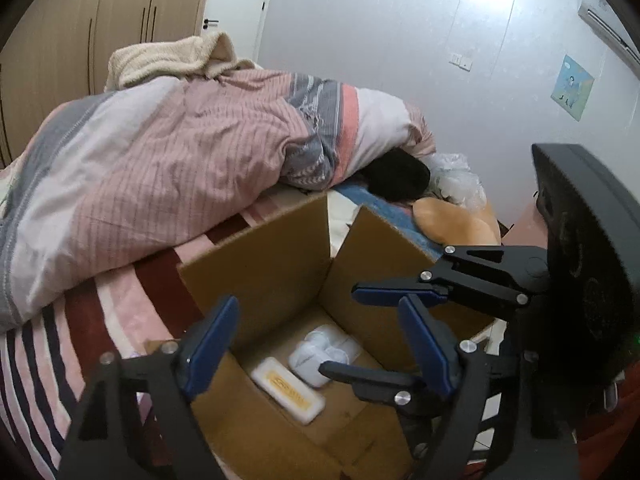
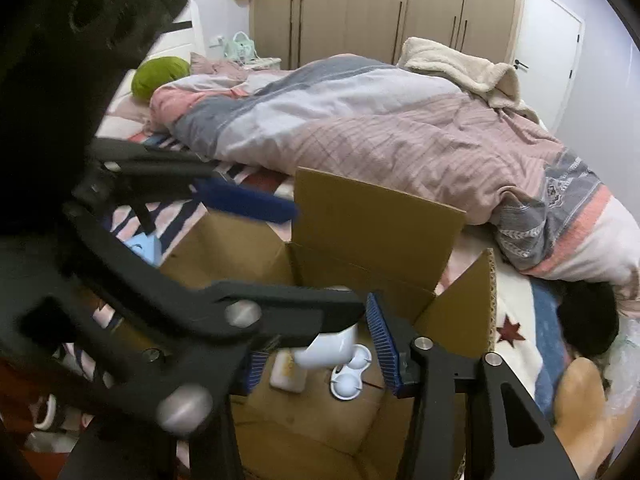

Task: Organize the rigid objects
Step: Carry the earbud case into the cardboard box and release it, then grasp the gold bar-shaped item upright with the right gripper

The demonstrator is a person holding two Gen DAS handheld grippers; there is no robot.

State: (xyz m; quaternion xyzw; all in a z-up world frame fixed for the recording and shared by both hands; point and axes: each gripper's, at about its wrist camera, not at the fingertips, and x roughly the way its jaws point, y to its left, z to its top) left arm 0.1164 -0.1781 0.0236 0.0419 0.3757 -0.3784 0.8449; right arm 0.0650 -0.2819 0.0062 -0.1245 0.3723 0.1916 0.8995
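Two white things lie on the floor of the open cardboard box: a flat white case with a yellow label, and just beside it, further in, a white plastic piece with round humps. Both rest on the bottom. I cannot tell whether they touch.

My left gripper hangs over the box, pointing down into it. Its blue pads are spread wide, with nothing between them but the view of the box floor. My right gripper reaches into the box from the other side. Its pads stand apart on either side of the white plastic piece, and I see a gap between each pad and the piece, so they press on nothing. In the right wrist view one dark finger of my left gripper crosses in front and hides part of the piece.

All four flaps of the box stand up. The box sits on a striped sheet on the bed. Right behind the box is a heaped pink and grey quilt, with a cream blanket on top of it. Near the box's far right corner lie a black bundle and a tan cushion. Well beyond the box stands a wooden wardrobe.
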